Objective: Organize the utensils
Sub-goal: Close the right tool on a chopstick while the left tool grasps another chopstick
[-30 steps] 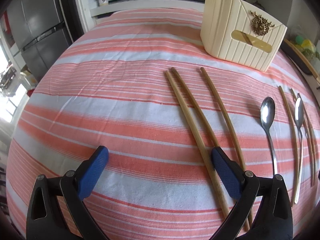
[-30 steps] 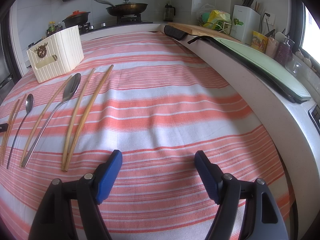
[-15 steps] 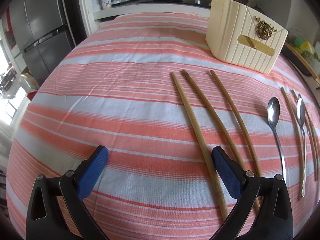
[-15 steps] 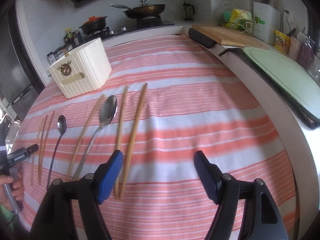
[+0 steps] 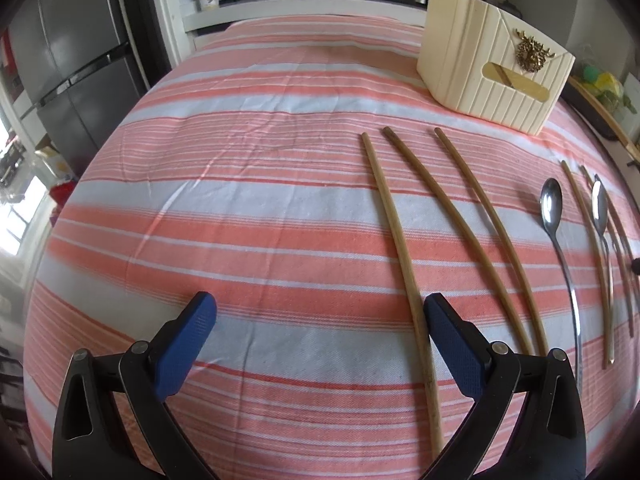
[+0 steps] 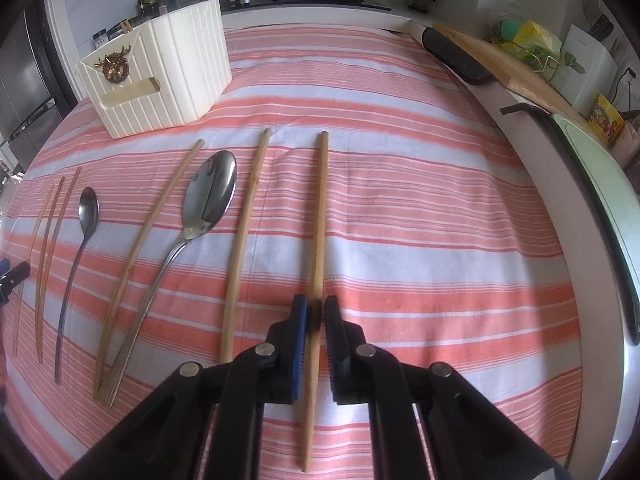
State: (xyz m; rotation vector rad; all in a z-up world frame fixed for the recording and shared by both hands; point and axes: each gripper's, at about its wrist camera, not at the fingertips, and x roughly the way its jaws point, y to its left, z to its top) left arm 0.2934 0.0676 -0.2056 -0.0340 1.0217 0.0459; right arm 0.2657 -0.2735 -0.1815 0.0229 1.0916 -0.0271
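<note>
Now closed, right claw [image 6: 316, 312] pinches a long, pale wooden chopstick [image 6: 319, 216].

Both views bright, even daylight. Left wrist view: window [image 5: 16, 216] at far left blown out to white. Fisheye bends the striped cloth [image 5: 260, 208] into a dome; black vignette in all corners. Centre sharp; edges soft. Right wrist view: large spoon [image 6: 212, 196] bowl carries glare; soft shadow on the cloth beneath the right claw [image 6: 316, 312]. Motion blur negligible.
</note>
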